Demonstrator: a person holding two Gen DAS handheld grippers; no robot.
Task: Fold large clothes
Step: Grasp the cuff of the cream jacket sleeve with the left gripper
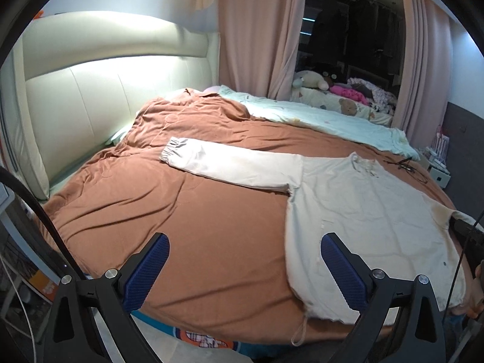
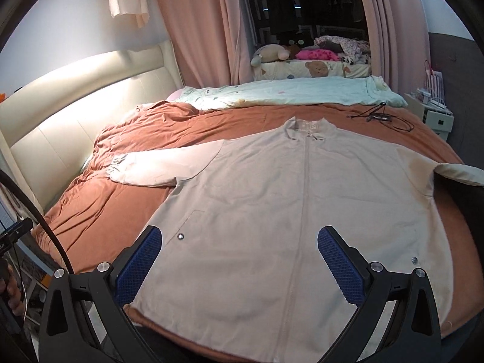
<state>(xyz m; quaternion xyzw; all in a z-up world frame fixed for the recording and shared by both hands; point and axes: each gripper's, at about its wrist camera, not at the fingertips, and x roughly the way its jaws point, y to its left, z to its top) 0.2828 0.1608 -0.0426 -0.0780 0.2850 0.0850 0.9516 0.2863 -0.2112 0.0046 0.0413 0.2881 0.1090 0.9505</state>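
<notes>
A large cream zip-up jacket [image 2: 272, 205] lies flat, front up, on the rust-brown bedspread [image 2: 121, 199], collar toward the far side. Its left sleeve [image 1: 230, 166] stretches straight out toward the headboard; the other sleeve [image 2: 459, 174] hangs over the bed's right edge. My left gripper [image 1: 245, 243] is open above the brown cover, just left of the jacket's [image 1: 369, 220] hem corner, holding nothing. My right gripper [image 2: 239, 236] is open above the jacket's lower front, straddling the zip, with nothing between its fingers.
A padded cream headboard [image 1: 90, 96] runs along the left. A pale green quilt [image 2: 296, 93] lies across the far side, with a black cable [image 2: 384, 118] beside it. Pink curtains [image 2: 199, 24], a second bed with plush toys [image 2: 272, 53], and a white nightstand [image 2: 435, 118] stand beyond.
</notes>
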